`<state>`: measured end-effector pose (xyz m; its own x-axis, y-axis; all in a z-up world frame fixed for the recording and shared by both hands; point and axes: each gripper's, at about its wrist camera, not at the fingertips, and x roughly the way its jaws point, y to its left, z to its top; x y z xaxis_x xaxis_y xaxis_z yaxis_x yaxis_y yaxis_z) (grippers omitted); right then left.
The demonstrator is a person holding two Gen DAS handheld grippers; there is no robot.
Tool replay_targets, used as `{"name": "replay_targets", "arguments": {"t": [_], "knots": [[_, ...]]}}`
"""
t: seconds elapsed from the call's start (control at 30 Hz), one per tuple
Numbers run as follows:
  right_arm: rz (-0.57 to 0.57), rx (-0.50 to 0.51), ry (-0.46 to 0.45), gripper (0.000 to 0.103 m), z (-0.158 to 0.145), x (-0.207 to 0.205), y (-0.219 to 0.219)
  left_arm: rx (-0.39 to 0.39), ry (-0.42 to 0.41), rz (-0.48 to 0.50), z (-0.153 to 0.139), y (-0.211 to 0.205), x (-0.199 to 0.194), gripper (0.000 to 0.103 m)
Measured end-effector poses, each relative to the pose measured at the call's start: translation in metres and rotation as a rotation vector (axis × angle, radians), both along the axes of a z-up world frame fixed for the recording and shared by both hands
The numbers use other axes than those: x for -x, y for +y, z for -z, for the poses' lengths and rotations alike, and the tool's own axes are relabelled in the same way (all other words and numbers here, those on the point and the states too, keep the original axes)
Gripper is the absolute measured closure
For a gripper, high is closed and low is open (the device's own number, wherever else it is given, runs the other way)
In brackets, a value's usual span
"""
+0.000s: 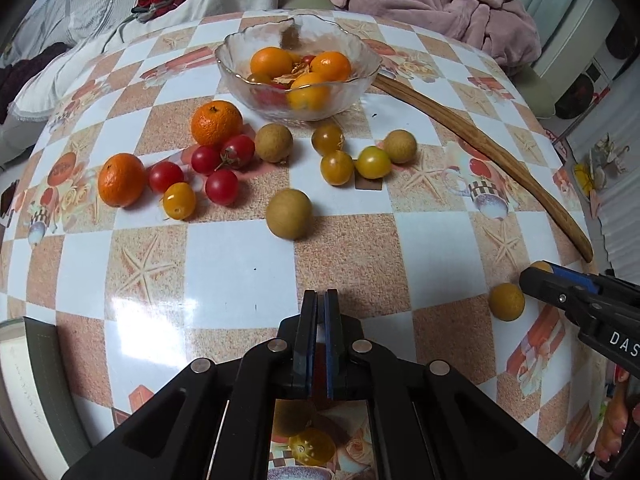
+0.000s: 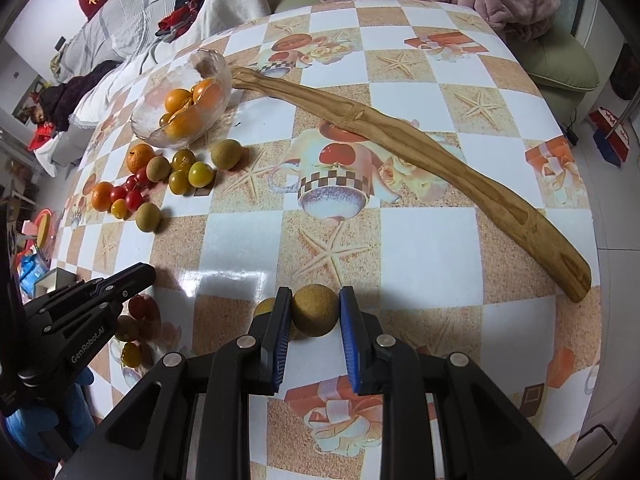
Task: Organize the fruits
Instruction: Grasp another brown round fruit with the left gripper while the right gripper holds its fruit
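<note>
A glass bowl holding oranges and small tomatoes stands at the far side of the table; it also shows in the right wrist view. Loose oranges, red tomatoes, yellow tomatoes and brown longans lie in front of it. My left gripper is shut and empty above the near table. My right gripper has its blue pads around a brown longan, touching it on both sides. A second longan lies just left of it.
A long curved wooden stick lies across the right of the checkered table. A pink blanket and bedding lie behind the table. More small fruits sit near the left gripper at the table's near left.
</note>
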<state>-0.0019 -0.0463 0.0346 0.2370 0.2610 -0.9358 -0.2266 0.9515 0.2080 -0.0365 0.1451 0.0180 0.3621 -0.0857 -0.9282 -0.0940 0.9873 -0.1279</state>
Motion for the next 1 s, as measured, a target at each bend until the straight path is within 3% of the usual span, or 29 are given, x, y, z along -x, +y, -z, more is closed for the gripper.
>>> {"name": "replay_targets", "arguments": {"t": [0.2, 0.53, 0.63, 0.67, 0.7, 0.73, 0.77, 0.8, 0.83, 0.93, 1.0], "knots": [[0.003, -0.004, -0.005, 0.077, -0.001, -0.001, -0.002, -0.009, -0.005, -0.013, 0.001, 0.003, -0.006, 0.099], [0.004, -0.009, -0.006, 0.077, 0.0, -0.002, -0.002, -0.126, -0.036, 0.044, 0.003, -0.01, -0.004, 0.099], [0.002, -0.008, -0.006, 0.077, 0.0, -0.002, -0.003, -0.202, -0.02, 0.108, 0.003, -0.02, -0.006, 0.099], [0.002, -0.009, -0.005, 0.077, 0.0, -0.002, -0.003, -0.196, -0.018, 0.12, 0.003, -0.021, -0.006, 0.099], [0.002, -0.01, -0.006, 0.077, -0.001, -0.002, -0.003, -0.135, -0.025, 0.117, 0.001, -0.017, -0.005, 0.099], [0.003, -0.011, -0.008, 0.077, -0.001, -0.002, -0.002, -0.037, -0.033, 0.095, -0.001, -0.01, -0.003, 0.094], [0.004, -0.013, -0.011, 0.077, -0.002, -0.001, -0.002, -0.002, -0.038, 0.071, -0.002, -0.004, -0.001, 0.079], [0.005, -0.014, -0.012, 0.077, -0.002, -0.001, -0.001, 0.007, -0.061, 0.037, -0.005, 0.001, 0.002, 0.026], [0.007, -0.017, -0.013, 0.077, -0.002, -0.001, -0.001, 0.02, -0.101, 0.008, -0.01, 0.006, 0.006, 0.003], [0.013, -0.023, -0.019, 0.077, -0.004, -0.001, -0.001, 0.063, -0.155, -0.043, -0.02, 0.02, 0.011, 0.001], [0.017, -0.026, -0.02, 0.077, -0.004, -0.002, 0.0, 0.019, -0.151, -0.045, -0.02, 0.022, 0.009, 0.001]]}}
